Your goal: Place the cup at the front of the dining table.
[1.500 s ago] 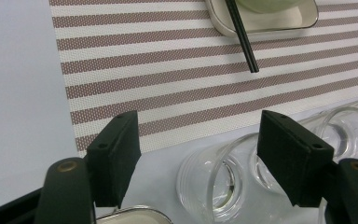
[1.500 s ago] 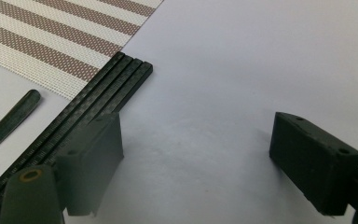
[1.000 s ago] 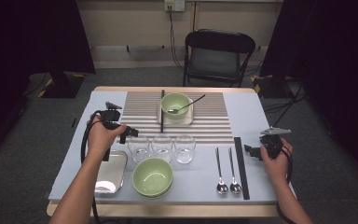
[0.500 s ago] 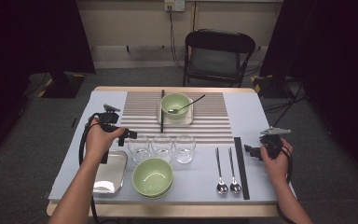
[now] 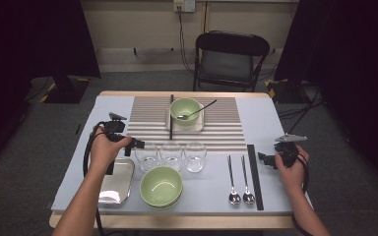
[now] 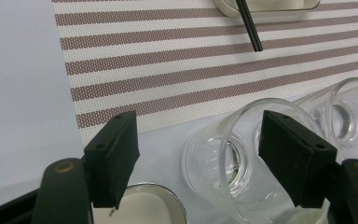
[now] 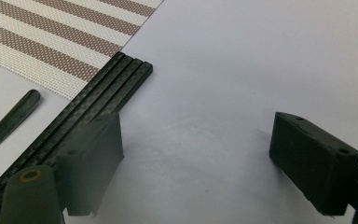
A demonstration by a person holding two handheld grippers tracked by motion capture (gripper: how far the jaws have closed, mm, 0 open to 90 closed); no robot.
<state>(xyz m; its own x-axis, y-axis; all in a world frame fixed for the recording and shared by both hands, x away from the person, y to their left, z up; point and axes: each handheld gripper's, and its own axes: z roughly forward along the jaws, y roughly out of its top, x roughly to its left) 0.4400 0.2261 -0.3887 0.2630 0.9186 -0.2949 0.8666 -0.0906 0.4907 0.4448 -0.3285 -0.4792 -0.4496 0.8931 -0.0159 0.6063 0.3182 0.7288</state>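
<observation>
Clear glass tumbler [image 6: 233, 158], leftmost of three at mid-frame in the high view, sits just ahead of our left gripper [image 6: 198, 158], jaws wide and holding nothing. At lower right, our right gripper [image 7: 196, 163] rests open and empty beside the black chopsticks [image 7: 93, 107] on the bench [image 7: 242, 60].

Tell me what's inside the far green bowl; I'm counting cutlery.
A dark spoon rests in the far green bowl, its handle sticking out over the right rim. The bowl's bottom under the spoon's head stays hidden.

Three glasses [image 5: 171, 156], two green bowls [image 5: 161, 186] (one far, one near), two spoons [image 5: 240, 179], one steel tray [image 5: 114, 182].
</observation>
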